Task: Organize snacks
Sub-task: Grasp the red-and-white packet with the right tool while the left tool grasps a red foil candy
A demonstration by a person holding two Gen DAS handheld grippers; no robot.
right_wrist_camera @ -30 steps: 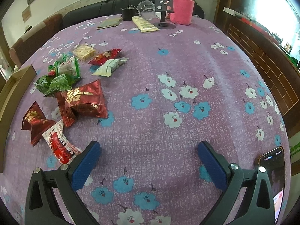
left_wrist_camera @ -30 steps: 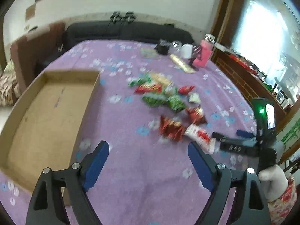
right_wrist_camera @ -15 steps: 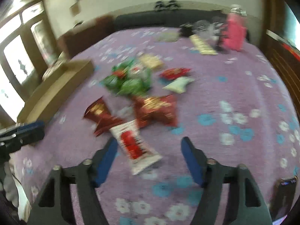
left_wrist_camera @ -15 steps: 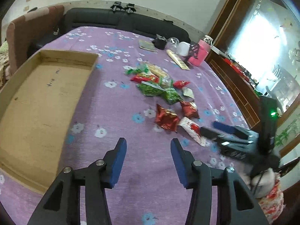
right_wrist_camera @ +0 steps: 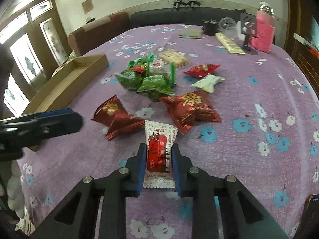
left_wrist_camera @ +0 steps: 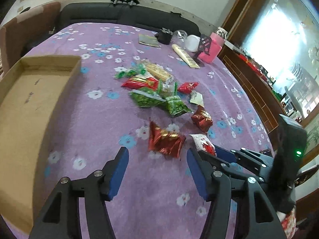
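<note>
Snacks (right_wrist_camera: 159,79) lie scattered on the purple flowered tablecloth (right_wrist_camera: 249,91), beside the cardboard tray (left_wrist_camera: 26,103). Motion blur smears the green packets' print. The right gripper (right_wrist_camera: 157,159) has just been closing and now pinches the white-and-red packet (right_wrist_camera: 159,153), nearest of the pile. The left gripper (left_wrist_camera: 157,171), jaws spread and reopening with nothing between them, hangs just short of a red packet (left_wrist_camera: 165,141).

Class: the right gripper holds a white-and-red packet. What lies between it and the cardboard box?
The red packet lies just left of the white-and-red packet, and the open left gripper hovers before the box.
</note>
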